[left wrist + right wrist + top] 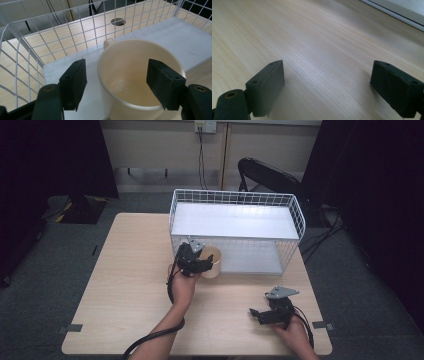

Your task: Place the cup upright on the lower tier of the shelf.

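A cream cup (125, 60) with a small handle on its far side stands upright at the near left of a white wire basket (295, 215). My left gripper (206, 262) is open around the cup. In the left gripper view, my left gripper (116, 80) has one jaw a little clear of the cup's left wall and the other over its right rim. The cup (215, 261) looks empty. I cannot tell whether it rests on the basket's white floor (175, 37). Over bare wood at the table's near right, my right gripper (256, 313) is open, nothing between its fingers (267, 85).
The basket takes up the far middle and right of the light wooden table (125, 270). A black folding chair (267, 175) stands behind it. The table has a round cable hole (118, 21) beyond the basket's mesh. A black cable (150, 337) trails from my left gripper.
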Tool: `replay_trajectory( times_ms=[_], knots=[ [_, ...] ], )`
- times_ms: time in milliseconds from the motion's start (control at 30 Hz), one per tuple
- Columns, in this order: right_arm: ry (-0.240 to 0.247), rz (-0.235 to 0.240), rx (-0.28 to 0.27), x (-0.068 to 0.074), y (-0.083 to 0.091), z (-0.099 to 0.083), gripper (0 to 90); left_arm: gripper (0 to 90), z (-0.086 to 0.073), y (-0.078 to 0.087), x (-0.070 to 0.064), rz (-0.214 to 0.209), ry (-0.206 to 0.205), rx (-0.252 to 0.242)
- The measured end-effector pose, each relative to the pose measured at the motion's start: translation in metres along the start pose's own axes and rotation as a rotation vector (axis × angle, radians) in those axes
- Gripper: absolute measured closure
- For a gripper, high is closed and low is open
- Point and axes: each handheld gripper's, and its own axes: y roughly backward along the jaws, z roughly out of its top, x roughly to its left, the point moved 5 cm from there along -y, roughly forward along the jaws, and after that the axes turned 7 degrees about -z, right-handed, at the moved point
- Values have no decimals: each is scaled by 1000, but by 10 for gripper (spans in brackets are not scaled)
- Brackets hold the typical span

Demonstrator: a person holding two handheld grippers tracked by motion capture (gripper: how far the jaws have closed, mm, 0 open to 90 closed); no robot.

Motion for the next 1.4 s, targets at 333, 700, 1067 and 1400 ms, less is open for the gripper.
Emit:
replay_trajectory(
  times_ms=[333, 700, 1067, 1400],
  knots=[
    [-1, 0, 0, 0, 0, 0, 115, 305, 3, 14, -7, -30, -2, -12],
    [-1, 0, 0, 0, 0, 0, 114, 262, 0, 30, -16, -73, -15, -16],
    [-1, 0, 0, 0, 0, 0, 115, 260, -23, 25, -21, -70, -2, 2],
    [0, 0, 0, 0, 0, 0, 115, 301, -31, 2, -14, -20, 19, 28]
  ],
)
